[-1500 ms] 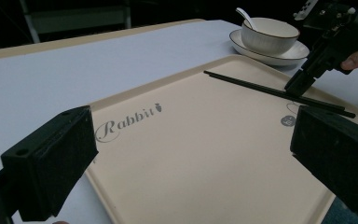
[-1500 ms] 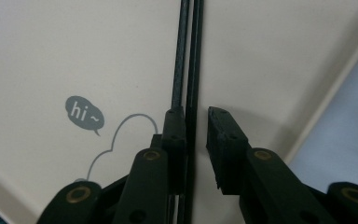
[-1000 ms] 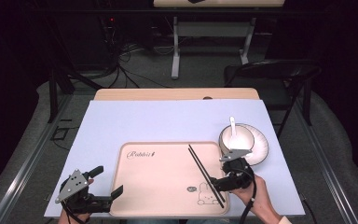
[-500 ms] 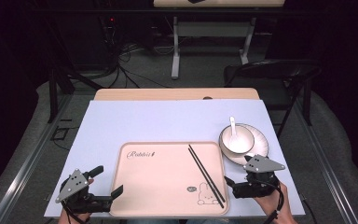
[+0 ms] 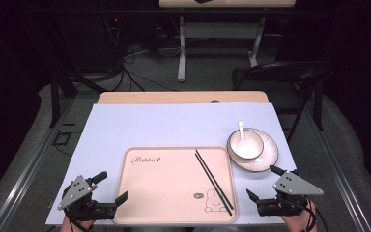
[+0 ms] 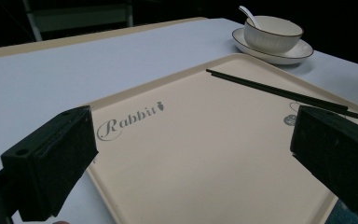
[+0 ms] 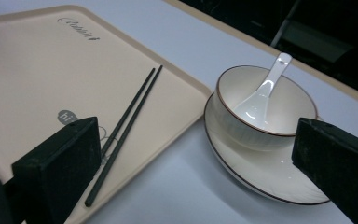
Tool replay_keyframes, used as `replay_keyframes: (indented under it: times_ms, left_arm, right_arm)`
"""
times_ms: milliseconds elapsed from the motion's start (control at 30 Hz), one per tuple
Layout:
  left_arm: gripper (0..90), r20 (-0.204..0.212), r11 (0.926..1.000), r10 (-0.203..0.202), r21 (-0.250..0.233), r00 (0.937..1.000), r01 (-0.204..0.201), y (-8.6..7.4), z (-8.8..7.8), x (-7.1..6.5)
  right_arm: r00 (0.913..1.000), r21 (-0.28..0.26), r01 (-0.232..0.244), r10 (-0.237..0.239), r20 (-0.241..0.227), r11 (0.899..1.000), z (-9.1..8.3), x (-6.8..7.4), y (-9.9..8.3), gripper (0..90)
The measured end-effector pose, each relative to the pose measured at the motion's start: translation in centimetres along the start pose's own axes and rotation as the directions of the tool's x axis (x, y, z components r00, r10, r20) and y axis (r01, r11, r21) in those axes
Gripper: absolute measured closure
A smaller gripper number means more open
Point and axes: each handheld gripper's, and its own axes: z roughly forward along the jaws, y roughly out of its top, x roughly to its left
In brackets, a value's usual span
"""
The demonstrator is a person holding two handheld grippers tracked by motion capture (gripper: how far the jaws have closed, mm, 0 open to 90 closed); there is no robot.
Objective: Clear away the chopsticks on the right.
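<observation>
The bowl [image 5: 245, 144] with its spoon [image 5: 241, 131] sat on a plate [image 5: 265, 154] near the table's [image 5: 174, 121] right edge, just beside the tray [image 5: 164, 193] carrying the chopsticks [image 5: 214, 181]. The right gripper [image 5: 266, 188], jaws just opened wide and holding nothing, hovered at the near right corner; the left gripper [image 5: 111, 187] stood open and empty at the near left corner.

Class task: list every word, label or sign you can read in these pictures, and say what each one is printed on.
"Rabbit", in script with a small carrot mark after it: on the tray, near its far left corner in the high view.
"hi", in a small grey speech bubble: on the tray beside the chopsticks, above a line-drawn rabbit.
Bowl, plate and spoon: no writing seen.
</observation>
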Motion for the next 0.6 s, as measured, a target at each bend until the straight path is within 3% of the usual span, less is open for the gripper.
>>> replay_keyframes:
  times_ms: [133, 400, 600]
  left_arm:
    - [0.2, -0.002, 1.0000, 0.001, -0.007, 1.0000, -0.001, 0.0, 0.0, 0.0]
    - [0.1, -0.006, 0.9999, 0.003, -0.014, 1.0000, -0.004, 0.0, -0.1, 0.0]
    - [0.1, -0.007, 0.9999, 0.005, -0.009, 1.0000, -0.005, 0.0, 0.0, 0.0]
  right_arm:
    - [0.9993, -0.025, 0.028, -0.027, 0.024, 0.999, -1.1, 0.1, -1.3, 0.0]
    - [0.9992, -0.026, -0.023, 0.024, 0.032, 0.999, -2.4, -0.4, -2.8, 0.0]
    - [0.9986, -0.036, -0.013, 0.015, 0.051, 0.999, -2.5, -0.6, -2.9, 0.0]
